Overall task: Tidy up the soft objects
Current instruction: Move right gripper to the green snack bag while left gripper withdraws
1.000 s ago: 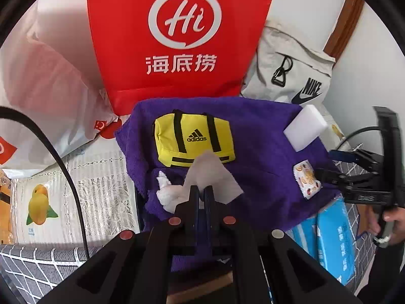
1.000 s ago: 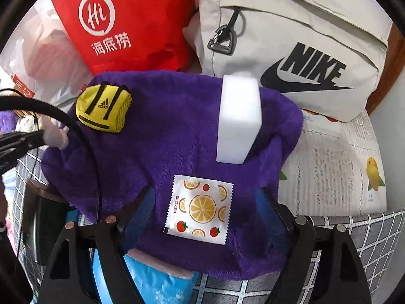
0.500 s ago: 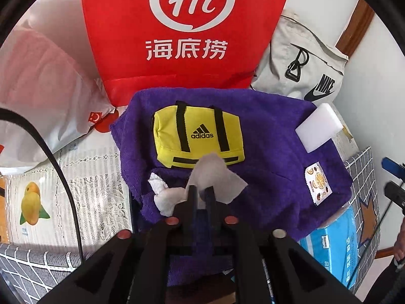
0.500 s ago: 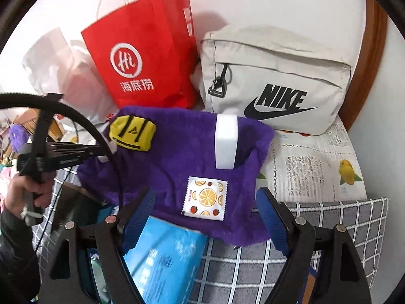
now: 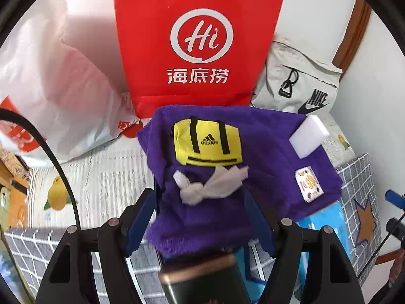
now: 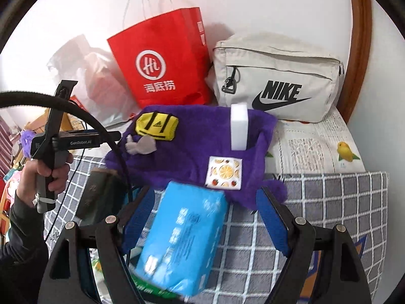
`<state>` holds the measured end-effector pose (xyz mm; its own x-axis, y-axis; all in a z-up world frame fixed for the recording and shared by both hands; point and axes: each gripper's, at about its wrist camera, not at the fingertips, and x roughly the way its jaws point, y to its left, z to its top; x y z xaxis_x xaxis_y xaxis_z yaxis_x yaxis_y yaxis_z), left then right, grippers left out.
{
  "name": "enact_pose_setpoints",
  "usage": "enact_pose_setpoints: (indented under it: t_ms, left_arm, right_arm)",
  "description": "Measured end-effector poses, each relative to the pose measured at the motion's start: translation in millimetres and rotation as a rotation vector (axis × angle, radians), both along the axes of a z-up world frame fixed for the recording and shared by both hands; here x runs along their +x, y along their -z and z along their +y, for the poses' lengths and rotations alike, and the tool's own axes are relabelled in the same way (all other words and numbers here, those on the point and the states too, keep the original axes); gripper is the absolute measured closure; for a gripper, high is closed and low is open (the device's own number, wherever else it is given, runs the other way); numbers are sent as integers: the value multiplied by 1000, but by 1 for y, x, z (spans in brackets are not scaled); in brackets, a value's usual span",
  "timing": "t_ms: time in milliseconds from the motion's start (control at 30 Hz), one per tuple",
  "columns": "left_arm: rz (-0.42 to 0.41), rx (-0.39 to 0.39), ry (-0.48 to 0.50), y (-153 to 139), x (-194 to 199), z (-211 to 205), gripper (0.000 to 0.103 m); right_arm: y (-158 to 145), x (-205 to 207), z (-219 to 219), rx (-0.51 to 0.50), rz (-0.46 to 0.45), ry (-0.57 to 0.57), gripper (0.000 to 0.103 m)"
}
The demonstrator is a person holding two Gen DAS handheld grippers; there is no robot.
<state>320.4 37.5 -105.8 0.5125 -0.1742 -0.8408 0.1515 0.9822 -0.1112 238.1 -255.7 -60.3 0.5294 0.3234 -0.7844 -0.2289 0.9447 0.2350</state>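
A purple towel (image 5: 253, 157) (image 6: 197, 139) carries a yellow adidas mini bag (image 5: 207, 144) (image 6: 157, 126), a white sponge block (image 5: 308, 136) (image 6: 238, 126) and an orange-print wipe packet (image 5: 309, 183) (image 6: 224, 173). A crumpled white tissue (image 5: 212, 185) (image 6: 140, 147) lies loose on the towel just below the yellow bag. My left gripper (image 5: 200, 215) hovers over it with its jaws opening, and the pads touch nothing. My right gripper (image 6: 206, 217) stands open above a blue tissue pack (image 6: 182, 238), holding nothing.
A red paper bag (image 5: 197, 38), a grey Nike bag (image 6: 278, 76) and a white plastic bag (image 5: 50, 88) stand behind the towel against the wall. A grey checked cloth (image 6: 329, 202) covers the front. A dark box (image 6: 98, 192) sits at the front left, near a person's hand (image 6: 45, 172).
My left jaws went from shut on the tissue to open, and the tissue now rests on the towel. My right gripper pulled back and up, so more of the scene shows.
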Motion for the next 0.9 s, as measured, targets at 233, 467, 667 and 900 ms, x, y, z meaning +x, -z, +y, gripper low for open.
enact_pose_setpoints:
  t_ms: [233,467,667,900]
  left_arm:
    - [4,-29,13,-9,-46,0,32]
    - [5,-31,13,-9,-100,1,32]
    - [-29,-24,12,-14,-151,2,32]
    - [-8,-85,7,4,-198,3,32]
  right_arm:
    - [-4,-50,13,-8,-7,-34,21]
    - [11,-92,24,-1,10,-56,21]
    - [44,-126,37,-40,33,-108,22]
    - [82,-149,56,-117,41,-191,27]
